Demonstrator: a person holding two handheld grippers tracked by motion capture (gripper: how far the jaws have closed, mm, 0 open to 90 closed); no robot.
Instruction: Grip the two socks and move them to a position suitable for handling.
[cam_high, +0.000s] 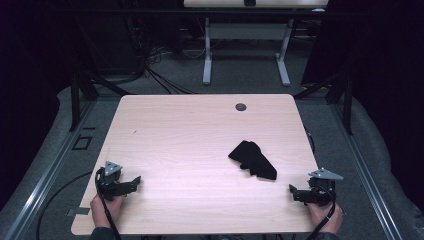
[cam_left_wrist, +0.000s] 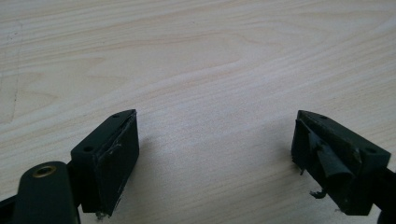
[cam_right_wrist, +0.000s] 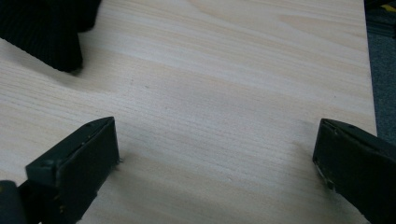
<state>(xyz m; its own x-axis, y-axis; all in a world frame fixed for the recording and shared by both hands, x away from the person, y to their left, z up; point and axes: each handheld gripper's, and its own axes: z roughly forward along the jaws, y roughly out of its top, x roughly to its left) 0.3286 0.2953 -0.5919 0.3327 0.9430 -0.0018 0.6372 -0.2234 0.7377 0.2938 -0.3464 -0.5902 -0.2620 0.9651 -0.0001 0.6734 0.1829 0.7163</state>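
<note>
Crumpled black knitted cloth (cam_high: 253, 159) lies right of centre on the pale wooden table (cam_high: 180, 130), its long axis running from upper left to lower right toward the right gripper (cam_high: 296, 192). Both that and the left gripper (cam_high: 131, 182) rest released and empty, their jaws wide apart. The right gripper view shows the cloth's ribbed weave (cam_right_wrist: 44, 30).

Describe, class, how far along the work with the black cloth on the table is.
Nothing looks done yet: the black cloth lies crumpled on the wooden table, untouched. Nothing is in hand: the left gripper and the right gripper both rest open near the table's near edge, apart from the cloth. Reaching and handling the cloth is all left, likely starting with the nearer right gripper.
</note>
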